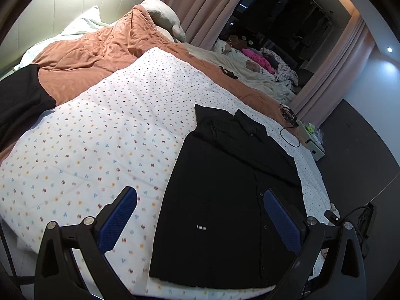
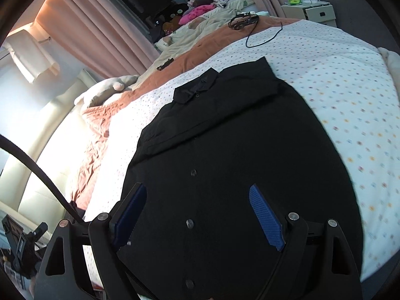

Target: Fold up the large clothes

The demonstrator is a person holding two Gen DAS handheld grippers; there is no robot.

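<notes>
One black shirt (image 2: 225, 162), buttoned, sleeves folded in, flat on dotted quilt (image 1: 100, 125). Probably light, limp, slippery; best pinched at hem corners. Left gripper (image 1: 200, 215) and right gripper (image 2: 197, 215) spread wide, empty, above it.
</notes>
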